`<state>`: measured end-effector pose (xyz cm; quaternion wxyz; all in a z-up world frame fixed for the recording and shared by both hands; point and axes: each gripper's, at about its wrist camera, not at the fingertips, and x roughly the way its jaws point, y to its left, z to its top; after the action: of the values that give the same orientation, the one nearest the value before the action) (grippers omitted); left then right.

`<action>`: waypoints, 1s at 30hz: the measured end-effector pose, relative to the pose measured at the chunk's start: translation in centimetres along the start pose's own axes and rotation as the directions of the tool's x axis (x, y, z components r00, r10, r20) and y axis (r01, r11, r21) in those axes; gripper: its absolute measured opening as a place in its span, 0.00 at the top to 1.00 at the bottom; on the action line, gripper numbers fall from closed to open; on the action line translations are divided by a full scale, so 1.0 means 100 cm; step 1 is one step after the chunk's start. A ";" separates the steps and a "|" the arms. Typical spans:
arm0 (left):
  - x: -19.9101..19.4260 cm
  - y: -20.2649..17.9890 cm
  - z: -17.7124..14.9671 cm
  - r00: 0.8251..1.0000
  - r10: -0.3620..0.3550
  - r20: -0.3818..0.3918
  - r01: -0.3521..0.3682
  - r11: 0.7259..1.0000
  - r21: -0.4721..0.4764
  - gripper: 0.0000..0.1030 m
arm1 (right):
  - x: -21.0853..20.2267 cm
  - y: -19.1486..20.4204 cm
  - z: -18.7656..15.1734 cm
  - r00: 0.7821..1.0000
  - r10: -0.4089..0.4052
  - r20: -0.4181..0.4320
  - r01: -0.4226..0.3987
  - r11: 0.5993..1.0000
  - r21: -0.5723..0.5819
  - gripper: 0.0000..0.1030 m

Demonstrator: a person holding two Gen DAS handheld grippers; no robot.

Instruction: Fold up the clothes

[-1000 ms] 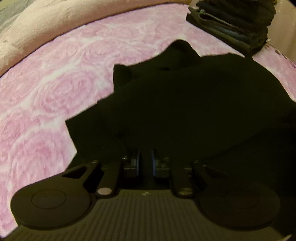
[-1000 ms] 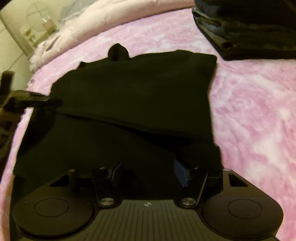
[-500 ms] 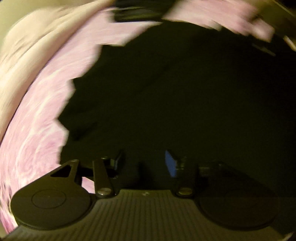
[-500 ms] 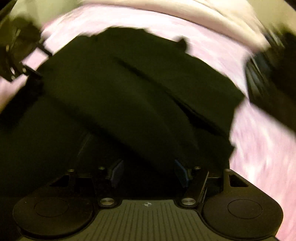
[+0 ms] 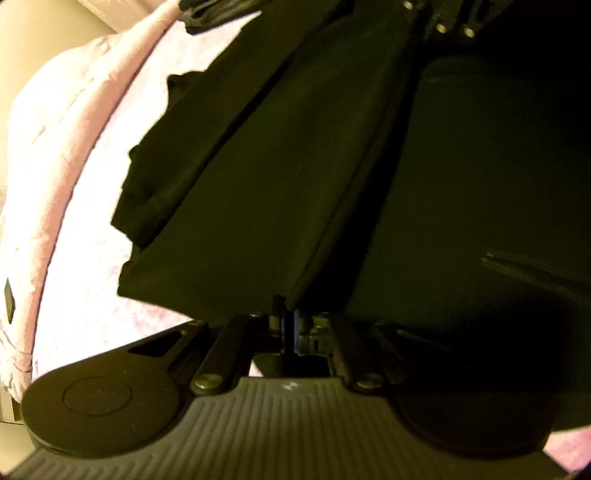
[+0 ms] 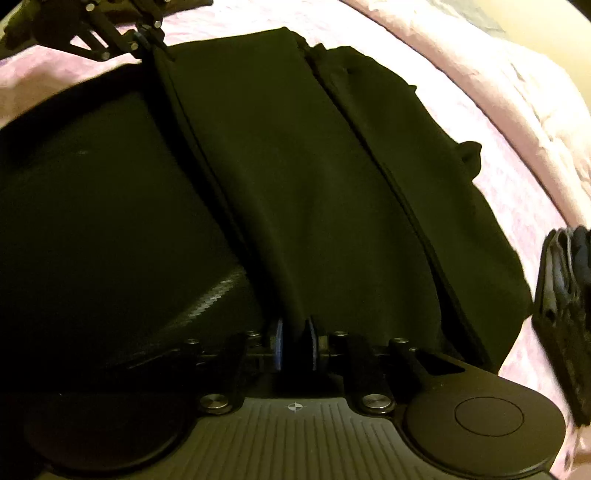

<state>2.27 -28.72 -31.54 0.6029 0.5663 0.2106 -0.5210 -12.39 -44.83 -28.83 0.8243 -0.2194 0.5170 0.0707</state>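
Observation:
A black garment point(image 5: 280, 173) lies partly folded on the pink rose-patterned bedspread point(image 5: 85, 295). My left gripper point(image 5: 289, 325) is shut on a folded edge of it, which runs taut toward the other gripper at the top of the view. In the right wrist view my right gripper point(image 6: 294, 341) is shut on the same garment point(image 6: 314, 184) at the other end of that edge, and the left gripper point(image 6: 144, 40) shows at the top left pinching the cloth. The fold between them is lifted and stretched.
A stack of folded dark clothes point(image 6: 565, 295) sits on the bed at the right edge of the right wrist view and shows at the top of the left wrist view point(image 5: 218, 14). A pale pink blanket point(image 5: 44, 147) is bunched along the far side of the bed.
Both grippers were open over the garment; they have now closed on opposite ends of one folded edge and turned to face each other, pulling it taut.

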 end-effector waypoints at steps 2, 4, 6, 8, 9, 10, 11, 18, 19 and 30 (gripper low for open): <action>-0.002 -0.002 -0.003 1.000 0.008 0.004 -0.008 1.000 -0.005 0.98 | 0.000 0.000 -0.004 1.000 -0.006 0.006 0.006 1.000 0.021 0.87; -0.005 -0.003 -0.007 1.000 0.015 0.008 -0.015 1.000 -0.010 0.97 | 0.000 -0.001 -0.007 1.000 -0.013 0.008 0.013 0.999 0.052 0.87; -0.005 -0.005 -0.009 1.000 0.021 0.009 -0.021 1.000 -0.015 0.95 | -0.001 -0.007 -0.008 1.000 -0.022 0.002 0.022 0.994 0.108 0.80; -0.001 -0.004 -0.005 1.000 0.014 0.002 -0.014 1.000 -0.019 0.90 | -0.005 -0.018 -0.014 0.999 -0.047 -0.011 0.048 0.982 0.182 0.45; -0.003 -0.004 -0.005 1.000 0.001 -0.001 -0.001 0.999 -0.035 0.88 | -0.007 -0.026 -0.019 0.998 -0.060 -0.018 0.063 0.971 0.231 0.41; -0.004 -0.004 -0.004 1.000 -0.011 -0.003 0.011 0.999 -0.051 0.82 | -0.008 -0.036 -0.027 0.997 -0.068 -0.031 0.074 0.951 0.300 0.41; -0.006 -0.003 -0.003 1.000 -0.023 -0.004 0.023 0.997 -0.068 0.78 | -0.008 -0.048 -0.037 0.996 -0.072 -0.048 0.085 0.923 0.376 0.41; -0.026 -0.021 0.006 0.995 -0.090 -0.030 0.083 0.980 -0.183 0.70 | -0.036 -0.093 -0.092 0.993 -0.073 -0.095 0.119 0.715 0.689 0.41; -0.030 -0.028 0.008 0.995 -0.099 -0.034 0.090 0.976 -0.201 0.70 | -0.043 -0.094 -0.096 0.995 -0.066 -0.081 0.104 0.703 0.703 0.41; -0.079 -0.101 0.023 0.979 -0.191 -0.072 0.152 0.917 -0.369 0.62 | -0.064 -0.075 -0.164 0.993 0.089 -0.083 0.001 0.678 0.736 0.30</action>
<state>-10.18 -25.83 -28.92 0.6366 0.4520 0.3837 -0.4932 -26.18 -57.92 -27.06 0.8107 0.1384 0.5526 -0.1348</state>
